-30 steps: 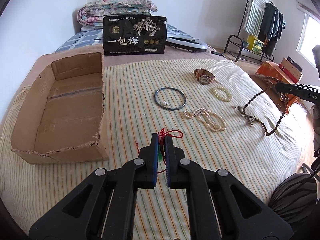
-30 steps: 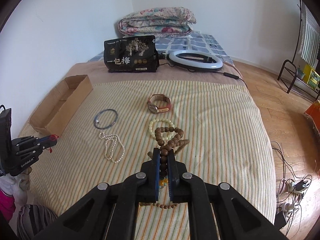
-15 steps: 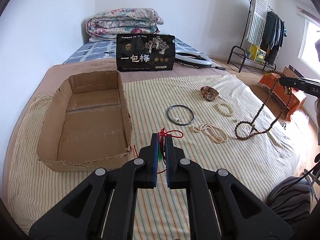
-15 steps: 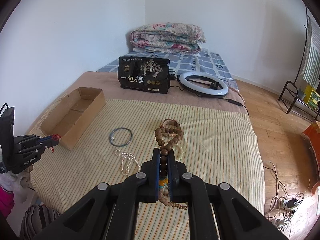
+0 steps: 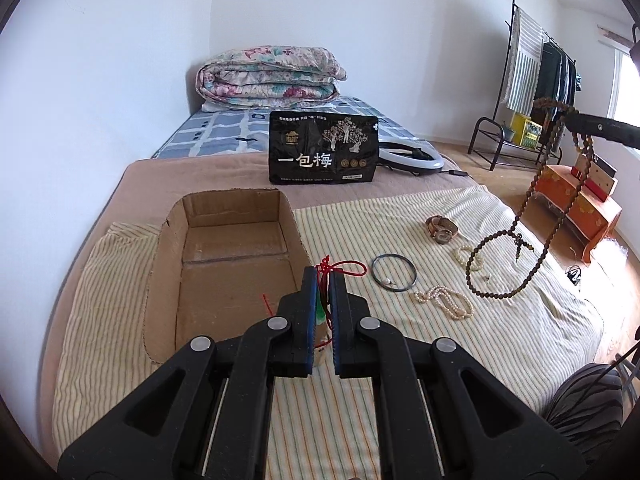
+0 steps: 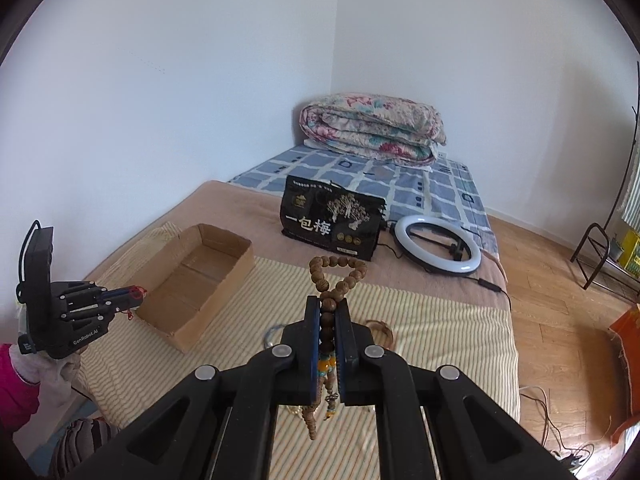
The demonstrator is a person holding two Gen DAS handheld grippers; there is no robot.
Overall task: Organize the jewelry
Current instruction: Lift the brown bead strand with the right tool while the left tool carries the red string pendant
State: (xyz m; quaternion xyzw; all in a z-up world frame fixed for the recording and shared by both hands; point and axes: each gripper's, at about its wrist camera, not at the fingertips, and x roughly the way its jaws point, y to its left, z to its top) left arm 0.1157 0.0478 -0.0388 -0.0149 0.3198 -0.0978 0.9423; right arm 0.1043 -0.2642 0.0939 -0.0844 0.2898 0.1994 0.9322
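My left gripper (image 5: 323, 276) is shut on a red cord necklace (image 5: 340, 269) with a green pendant, held above the near right corner of the open cardboard box (image 5: 168, 280). My right gripper (image 6: 328, 304) is shut on a brown wooden bead string (image 6: 338, 270), which hangs well above the bed in a long loop (image 5: 524, 256). On the striped cloth lie a wristwatch (image 5: 441, 230), a dark bangle (image 5: 394, 277), a pearl necklace (image 5: 446, 300) and a pale bead bracelet (image 5: 468, 258).
A black snack bag (image 5: 323, 153) stands behind the box (image 6: 200, 276), with a ring light (image 6: 438, 248) beside it and a folded quilt (image 5: 268, 76) at the wall. A clothes rack (image 5: 532, 92) and an orange box (image 5: 576, 208) stand right of the bed. A hand (image 6: 44, 372) holds the left gripper (image 6: 136, 294).
Both grippers have risen. The wooden bead string has come fully off the cloth and hangs free. The left gripper has moved with the red cord towards the box's near corner.
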